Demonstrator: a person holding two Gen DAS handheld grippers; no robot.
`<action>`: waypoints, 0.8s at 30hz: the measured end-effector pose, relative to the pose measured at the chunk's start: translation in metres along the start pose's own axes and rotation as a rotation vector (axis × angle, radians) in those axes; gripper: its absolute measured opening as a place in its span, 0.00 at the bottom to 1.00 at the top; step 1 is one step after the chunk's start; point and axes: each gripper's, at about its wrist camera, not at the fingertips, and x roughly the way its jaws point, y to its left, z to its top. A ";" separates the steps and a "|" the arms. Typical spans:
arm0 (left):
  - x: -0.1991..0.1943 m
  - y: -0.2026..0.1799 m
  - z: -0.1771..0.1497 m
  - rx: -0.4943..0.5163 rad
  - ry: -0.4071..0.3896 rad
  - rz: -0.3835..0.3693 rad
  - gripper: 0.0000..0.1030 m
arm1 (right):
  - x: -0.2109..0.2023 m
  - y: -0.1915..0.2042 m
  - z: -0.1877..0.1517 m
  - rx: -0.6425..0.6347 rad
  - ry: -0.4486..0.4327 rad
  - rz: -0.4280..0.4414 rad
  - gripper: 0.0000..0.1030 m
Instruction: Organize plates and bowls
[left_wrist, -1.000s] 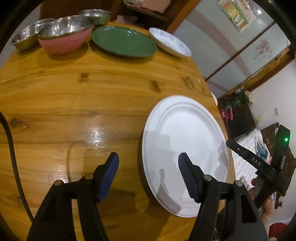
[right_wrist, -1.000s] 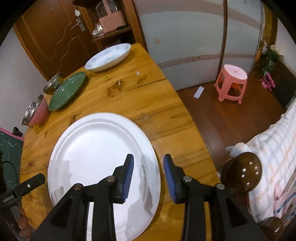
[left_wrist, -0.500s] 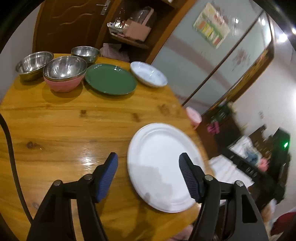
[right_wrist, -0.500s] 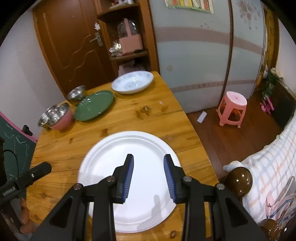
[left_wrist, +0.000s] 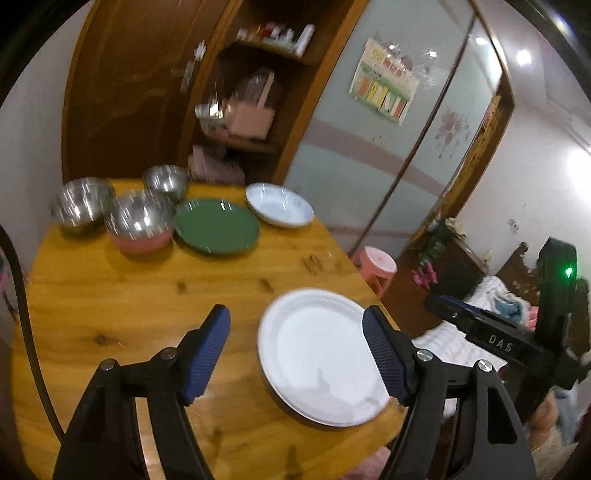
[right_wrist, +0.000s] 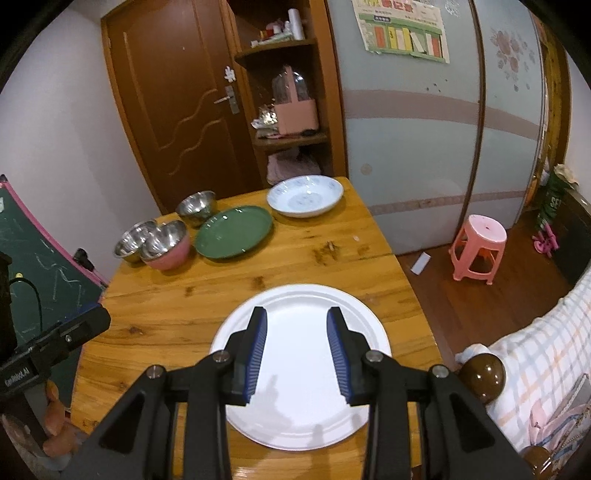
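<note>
From the left wrist we see our left tool (left_wrist: 295, 332) with its jaws spread wide and nothing between them; they have just been opening. It hangs above the wooden surface (left_wrist: 110, 295). The white plate (left_wrist: 317, 354) lies flat near the surface's right edge, under the right finger. At the far end sit three steel bowls, one (left_wrist: 138, 218) nested in a pink bowl (left_wrist: 142, 242), beside the green plate (left_wrist: 216, 225) and the patterned white dish (left_wrist: 279, 205).

From the right wrist, our right tool (right_wrist: 297, 338) hovers over the white plate (right_wrist: 301, 369), jaws partly apart and gripping nothing. The green plate (right_wrist: 234, 230) and patterned dish (right_wrist: 304, 194) lie well beyond. A pink stool (right_wrist: 478, 242) stands on the floor.
</note>
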 end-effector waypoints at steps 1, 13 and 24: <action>-0.004 -0.001 0.001 0.004 -0.007 0.003 0.72 | -0.002 0.003 0.003 -0.011 -0.008 -0.001 0.33; -0.025 0.016 0.055 0.012 -0.051 0.145 0.80 | -0.023 0.023 0.065 -0.066 -0.071 0.071 0.33; -0.017 0.025 0.119 0.067 -0.051 0.231 0.84 | 0.000 0.034 0.131 -0.060 -0.038 0.153 0.32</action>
